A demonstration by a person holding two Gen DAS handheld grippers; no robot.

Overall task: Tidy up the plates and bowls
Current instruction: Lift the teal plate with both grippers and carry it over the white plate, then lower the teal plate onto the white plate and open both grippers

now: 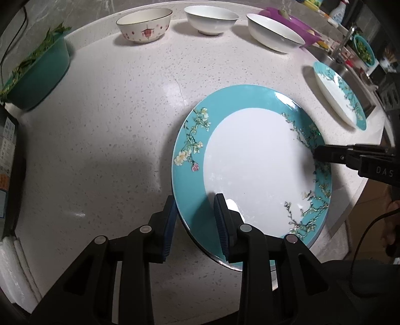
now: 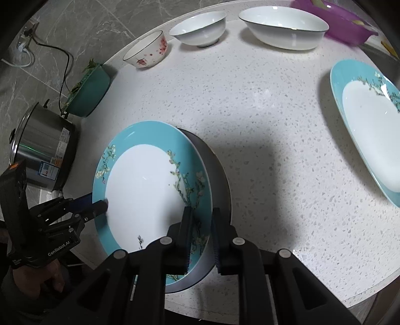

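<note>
I have both the left hand-held gripper [image 1: 196,226] and right hand-held gripper [image 2: 201,237] grasping the teal plate [image 1: 250,160] rim, lower frame; uneven release could crack it on the table [image 1: 112,125]

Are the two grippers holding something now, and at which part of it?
Yes. Both hold the teal plate by its rim: the left hand-held gripper on one side, the right hand-held gripper on the opposite side.

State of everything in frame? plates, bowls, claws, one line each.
Near plate: gripped at opposite rims by both claws, upright.
Left claw: shut on near plate's rim.
Right claw: shut on near plate's rim.
Far plate: on the counter, empty, untouched.
Floral bowl: upright, empty.
Small white bowl: upright, empty.
Large white bowl: upright, empty.
Green bowl: holds greens.
</note>
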